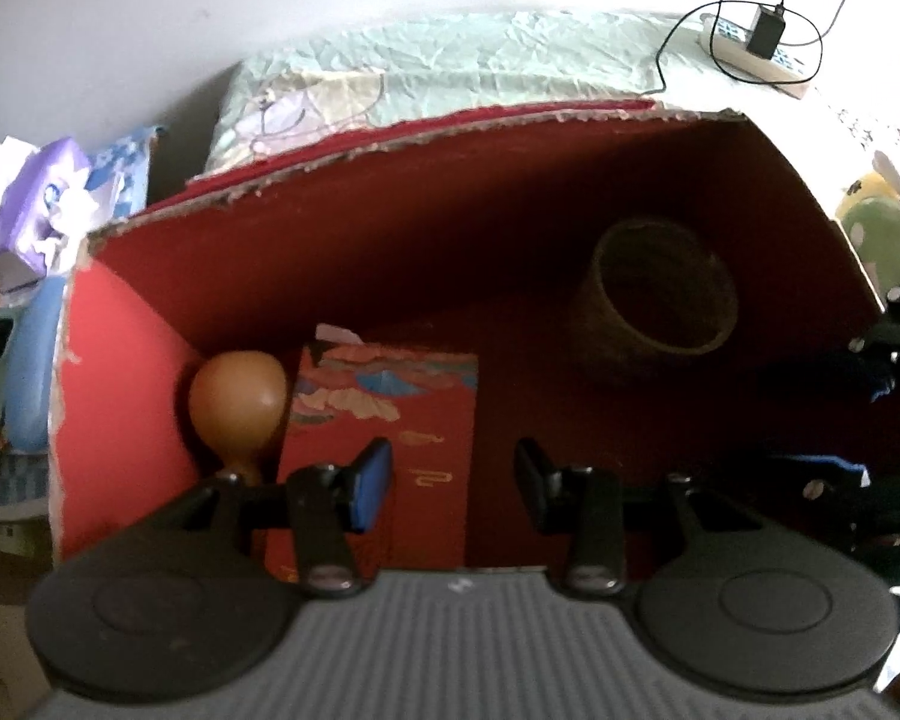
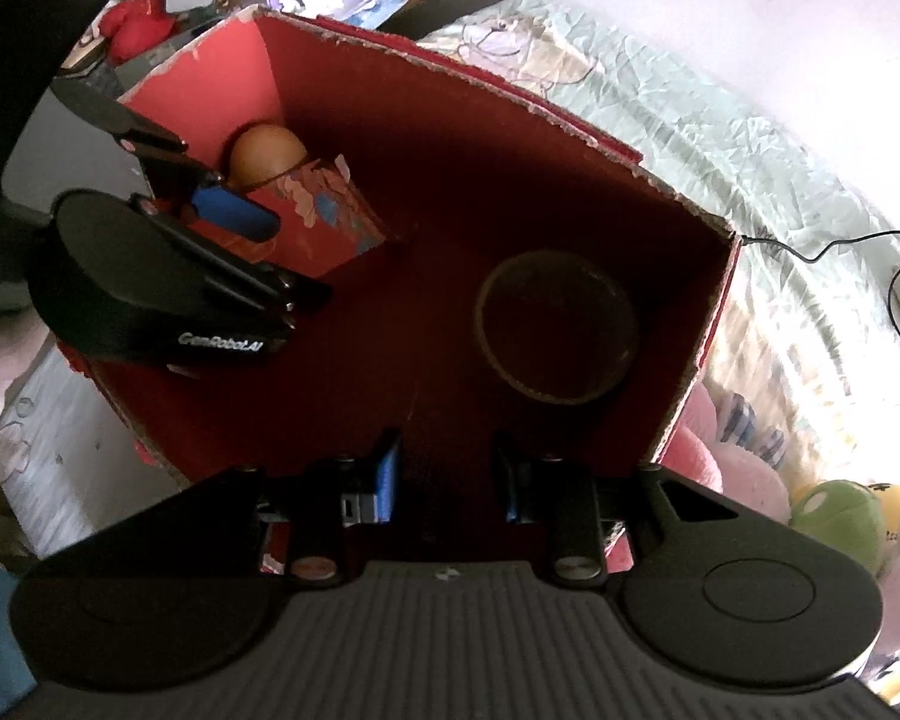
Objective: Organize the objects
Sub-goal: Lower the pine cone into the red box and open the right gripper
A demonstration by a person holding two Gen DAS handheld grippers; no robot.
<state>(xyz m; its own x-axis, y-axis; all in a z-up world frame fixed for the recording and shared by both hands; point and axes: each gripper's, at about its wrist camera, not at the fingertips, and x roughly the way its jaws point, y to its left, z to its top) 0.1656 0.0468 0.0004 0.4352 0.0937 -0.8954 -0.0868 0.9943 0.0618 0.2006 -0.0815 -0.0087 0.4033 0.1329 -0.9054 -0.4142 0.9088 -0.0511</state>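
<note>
A: Where's the gourd (image 1: 237,399)?
B: In your red box (image 1: 390,276), left corner, neck toward you, beside the upright red packet (image 1: 384,420).
A: Fingers?
B: Both grippers, left (image 1: 450,483) and right (image 2: 447,474), part-open, empty.

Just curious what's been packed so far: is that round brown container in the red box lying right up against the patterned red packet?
No: the round brown container sits apart from the patterned red packet, with bare floor of the red box between them.
</note>
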